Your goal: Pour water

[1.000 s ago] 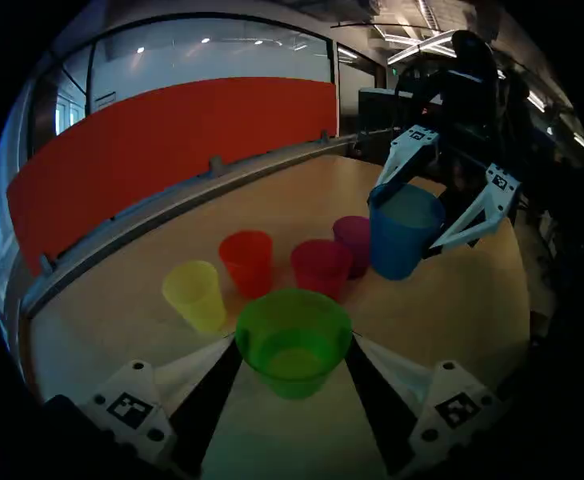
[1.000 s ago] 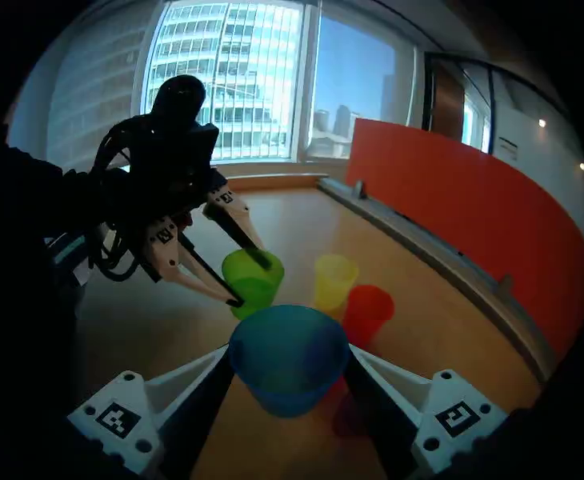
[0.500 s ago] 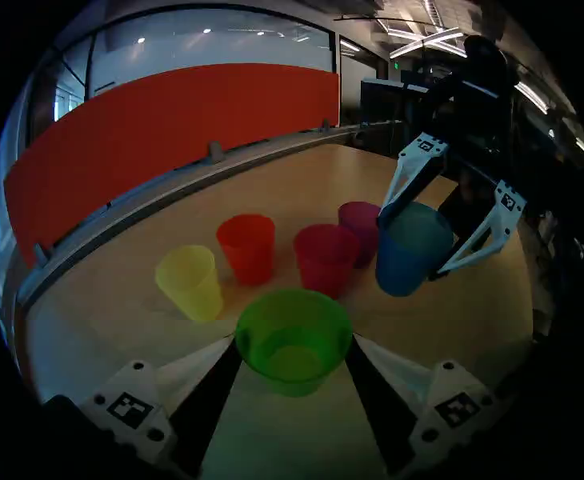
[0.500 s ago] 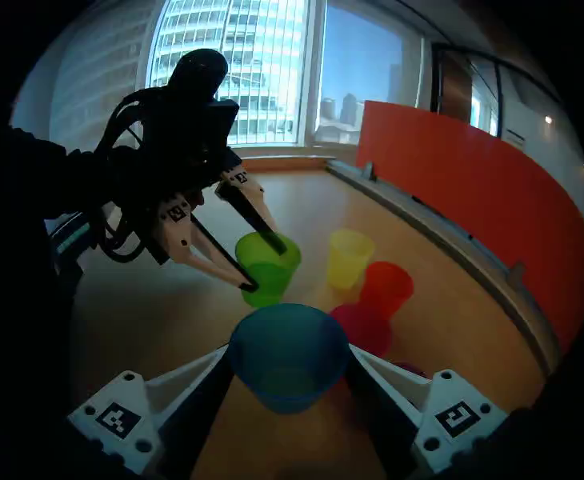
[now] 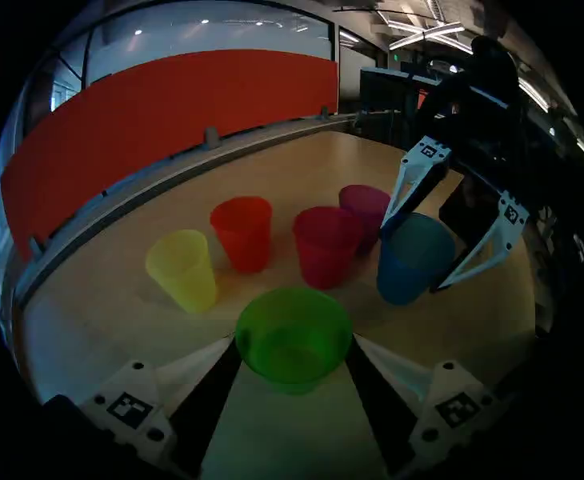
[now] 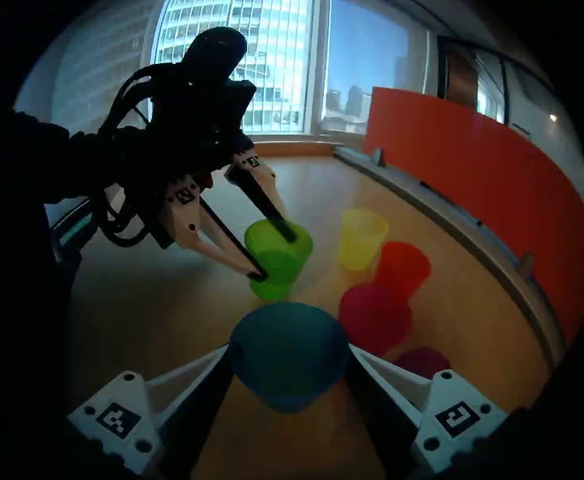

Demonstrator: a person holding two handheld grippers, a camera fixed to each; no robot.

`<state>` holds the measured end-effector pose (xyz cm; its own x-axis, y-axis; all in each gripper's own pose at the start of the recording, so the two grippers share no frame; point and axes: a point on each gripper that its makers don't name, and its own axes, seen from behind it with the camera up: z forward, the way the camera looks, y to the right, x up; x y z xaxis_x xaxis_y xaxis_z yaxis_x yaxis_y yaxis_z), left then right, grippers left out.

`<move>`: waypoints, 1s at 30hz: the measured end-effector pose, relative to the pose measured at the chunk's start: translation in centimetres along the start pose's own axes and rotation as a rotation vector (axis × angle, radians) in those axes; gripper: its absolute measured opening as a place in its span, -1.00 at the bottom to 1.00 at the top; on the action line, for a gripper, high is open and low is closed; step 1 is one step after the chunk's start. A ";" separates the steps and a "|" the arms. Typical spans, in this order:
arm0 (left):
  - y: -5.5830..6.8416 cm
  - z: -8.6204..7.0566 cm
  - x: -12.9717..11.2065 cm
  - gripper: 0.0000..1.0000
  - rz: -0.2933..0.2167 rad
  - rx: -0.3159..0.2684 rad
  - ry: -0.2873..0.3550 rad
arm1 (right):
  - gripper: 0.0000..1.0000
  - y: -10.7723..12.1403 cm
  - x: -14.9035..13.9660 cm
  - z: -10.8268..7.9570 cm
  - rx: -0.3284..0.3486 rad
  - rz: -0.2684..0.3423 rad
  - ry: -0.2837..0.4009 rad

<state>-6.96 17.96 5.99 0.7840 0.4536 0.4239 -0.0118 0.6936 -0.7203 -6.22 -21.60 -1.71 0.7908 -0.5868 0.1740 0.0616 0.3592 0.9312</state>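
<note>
- Closest in the left gripper view, the left gripper (image 5: 292,342) has its two white fingers clamped on the sides of a translucent green plastic cup (image 5: 294,368). The cup is upright, mouth towards the camera; whether it holds water cannot be told.
- Beyond the green cup, four more cups stand on the pale wooden tabletop (image 5: 292,164). A translucent yellow plastic cup (image 5: 182,270) is to its left, and a translucent orange-red plastic cup (image 5: 242,234) is beyond it, slightly left. A crimson plastic cup (image 5: 324,246) is beyond it, slightly right, and a purple plastic cup (image 5: 366,210) is farther off, behind the crimson one.
- To the right of the green cup and farther away, the right gripper (image 5: 412,260) presses one finger on each side of an upright translucent blue plastic cup (image 5: 410,268).
- Far beyond the green cup runs a long orange-red partition wall (image 5: 172,104).
- Seen from the right gripper view, the right gripper (image 6: 290,352) is closed on the blue cup (image 6: 288,368), which sits on the near side of the green cup (image 6: 280,258).
- A person's dark-sleeved hand (image 6: 132,160) holds the left gripper (image 6: 274,256), its fingers pinching the green cup at the rim.
- Right of the green cup stands the yellow one, then the orange-red; the crimson and purple lie right and nearer.
- Behind the green cup is a tall bright window (image 6: 236,64).
</note>
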 end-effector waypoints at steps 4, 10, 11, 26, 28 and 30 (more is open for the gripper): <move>0.0 0.2 -0.4 0.73 0.000 0.002 -0.005 | 0.86 -0.1 -0.8 0.2 0.004 0.001 -0.010; 0.1 0.4 -0.8 0.73 -0.007 0.004 -0.006 | 0.86 -0.1 -1.2 0.4 0.003 0.010 -0.013; 0.1 0.5 -0.8 0.73 -0.009 0.004 -0.005 | 0.86 -0.1 -1.2 0.4 0.002 0.010 -0.011; 0.1 0.2 -1.4 0.74 -0.018 0.009 0.008 | 0.86 -0.4 -1.9 0.9 0.003 0.027 -0.014; 0.1 0.2 -1.4 0.74 -0.016 0.011 0.009 | 0.86 -0.5 -2.0 0.9 0.003 0.031 -0.013; 0.1 0.2 -1.4 0.74 -0.016 0.012 0.010 | 0.86 -0.5 -2.0 0.9 0.002 0.034 -0.013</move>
<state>-8.19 17.48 5.41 0.7902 0.4370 0.4297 -0.0068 0.7073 -0.7068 -8.41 -21.24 -2.19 0.7845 -0.5835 0.2101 0.0332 0.3778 0.9253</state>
